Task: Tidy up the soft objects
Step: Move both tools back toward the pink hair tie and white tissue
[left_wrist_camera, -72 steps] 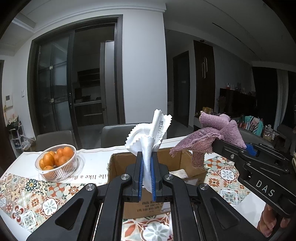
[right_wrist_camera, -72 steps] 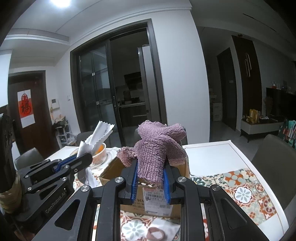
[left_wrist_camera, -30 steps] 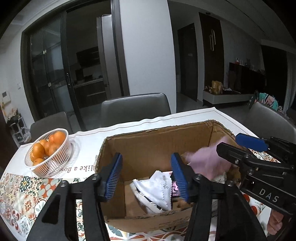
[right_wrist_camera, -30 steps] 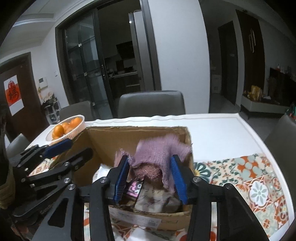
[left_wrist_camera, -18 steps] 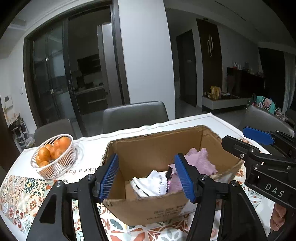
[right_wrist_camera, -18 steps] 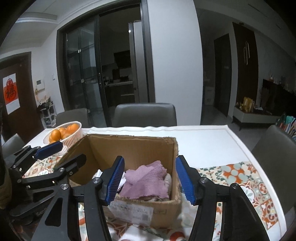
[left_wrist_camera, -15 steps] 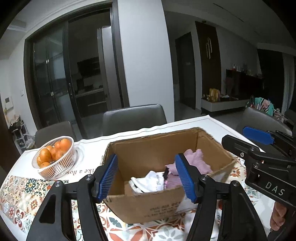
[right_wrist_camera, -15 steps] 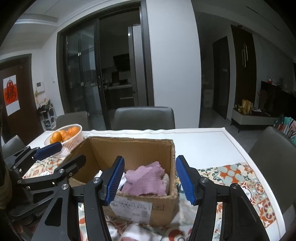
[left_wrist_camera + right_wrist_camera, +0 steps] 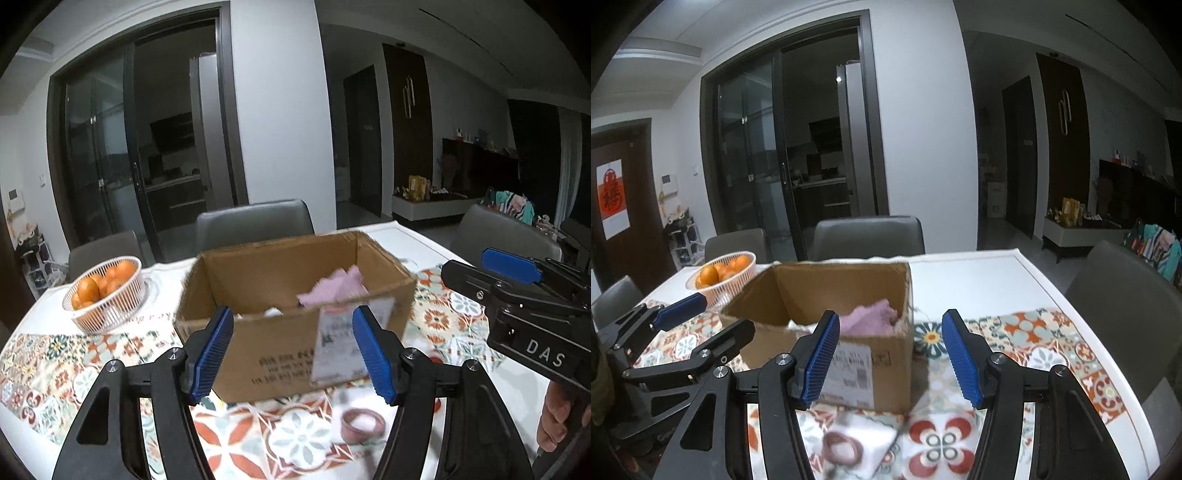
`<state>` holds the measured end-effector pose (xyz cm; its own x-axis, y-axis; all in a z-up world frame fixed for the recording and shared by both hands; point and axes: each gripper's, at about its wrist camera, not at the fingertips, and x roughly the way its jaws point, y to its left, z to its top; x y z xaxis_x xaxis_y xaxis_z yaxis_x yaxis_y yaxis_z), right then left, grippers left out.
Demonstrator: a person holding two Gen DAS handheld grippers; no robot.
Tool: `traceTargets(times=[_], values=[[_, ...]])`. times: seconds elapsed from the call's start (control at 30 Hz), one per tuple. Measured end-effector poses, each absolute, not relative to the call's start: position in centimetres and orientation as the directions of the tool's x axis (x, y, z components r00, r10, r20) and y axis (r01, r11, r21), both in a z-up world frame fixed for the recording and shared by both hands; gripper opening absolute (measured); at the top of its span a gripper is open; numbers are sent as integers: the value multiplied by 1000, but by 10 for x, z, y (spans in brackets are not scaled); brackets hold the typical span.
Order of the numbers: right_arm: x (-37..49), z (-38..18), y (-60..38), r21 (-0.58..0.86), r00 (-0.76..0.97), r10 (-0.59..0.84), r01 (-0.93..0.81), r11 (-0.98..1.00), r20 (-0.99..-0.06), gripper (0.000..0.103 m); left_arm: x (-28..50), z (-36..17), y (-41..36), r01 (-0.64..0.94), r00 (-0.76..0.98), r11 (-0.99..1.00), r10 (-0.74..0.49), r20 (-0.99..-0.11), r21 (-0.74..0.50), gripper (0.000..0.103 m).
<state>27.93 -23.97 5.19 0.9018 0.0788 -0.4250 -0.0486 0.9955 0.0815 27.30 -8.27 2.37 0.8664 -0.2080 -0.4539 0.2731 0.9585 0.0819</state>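
While purple cloth (image 9: 334,288) lies in the box (image 9: 280,332), both claws gape empty.

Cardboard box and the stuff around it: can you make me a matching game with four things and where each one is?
Things:
1. purple knitted cloth
2. oranges
3. brown cardboard box
4. pinkish-brown ring

Places:
A. in the white wire basket
B. flat on the patterned tablecloth, in front of the box
C. inside the box
D. standing on the table, beside the basket

Pairs: 1-C, 2-A, 3-D, 4-B
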Motion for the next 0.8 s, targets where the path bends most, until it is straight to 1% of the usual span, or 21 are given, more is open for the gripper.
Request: traceTargets(times=[0.27, 0.4, 0.63, 0.8], values=[[272, 15, -260, 110, 861, 88, -37, 993, -501, 59, 266, -10, -99, 326, 812, 944, -247, -529, 59, 66], [274, -6, -264, 118, 830, 97, -38, 992, -549, 59, 267, -31, -105, 347, 767, 938, -265, -585, 30, 66], [280, -36, -268, 96, 785, 96, -47, 994, -612, 59, 270, -66, -116, 373, 693, 928, -281, -664, -2, 66], [292, -53, -268, 102, 749, 128, -81, 991, -650, 59, 271, -84, -124, 390, 663, 921, -277, -696, 5, 66]])
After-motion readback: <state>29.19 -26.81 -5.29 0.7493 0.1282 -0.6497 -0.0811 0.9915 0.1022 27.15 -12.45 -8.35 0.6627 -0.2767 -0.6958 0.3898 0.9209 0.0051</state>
